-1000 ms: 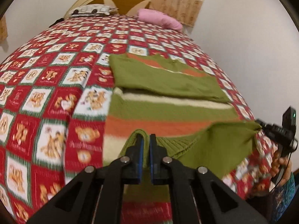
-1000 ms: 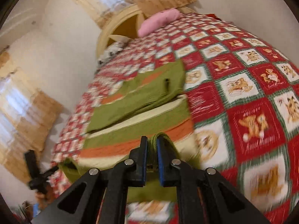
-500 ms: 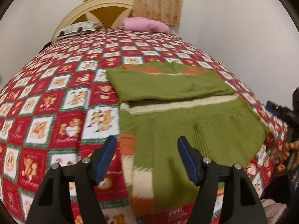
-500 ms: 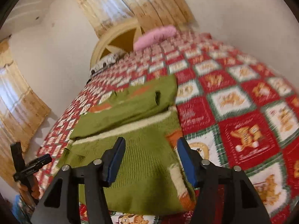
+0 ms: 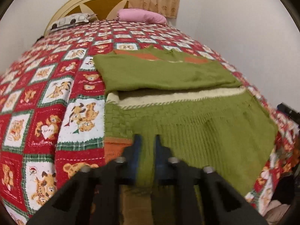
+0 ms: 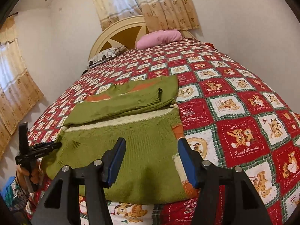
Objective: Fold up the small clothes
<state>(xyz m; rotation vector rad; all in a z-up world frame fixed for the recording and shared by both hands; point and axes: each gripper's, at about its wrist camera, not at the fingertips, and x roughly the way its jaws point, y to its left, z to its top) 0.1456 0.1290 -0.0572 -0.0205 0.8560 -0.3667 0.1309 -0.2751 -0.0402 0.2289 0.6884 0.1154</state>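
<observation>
The left gripper (image 5: pixel 146 140) is pressed down low on the near part of the green knitted sweater (image 5: pixel 187 131), and its two blue-padded fingers (image 5: pixel 135 146) are drawn close, with a narrow strip of the green knit between them; the picture is blurred here, but it seems that the pads pinch this fold of fabric. The right gripper (image 6: pixel 150 150) hovers above the same sweater (image 6: pixel 131 150) with its jaws standing wide apart, and nothing is between them, only the knit lying flat under the gap. The sweater lies on the bedspread (image 6: pixel 243 131), which is a red and white checked cover with teddy bear pictures. Its bottom part is turned up over the body, so a ribbed green surface faces up, and a cream band (image 5: pixel 178 98) shows just behind it. Further back the green sleeves (image 5: pixel 159 73) are laid across the chest, with orange patches (image 5: pixel 146 56) near the neck. An orange and cream stripe (image 6: pixel 178 131) appears at the side edge of the sweater. In the right wrist view, at the left border, a hand (image 6: pixel 30 172) holds the black handle of the other gripper beside the bed. At the head of the bed there are a pink pillow (image 6: pixel 159 38), a patterned pillow (image 6: pixel 106 55) and a cream headboard (image 6: pixel 120 31), with beige curtains (image 6: pixel 165 5) behind.
</observation>
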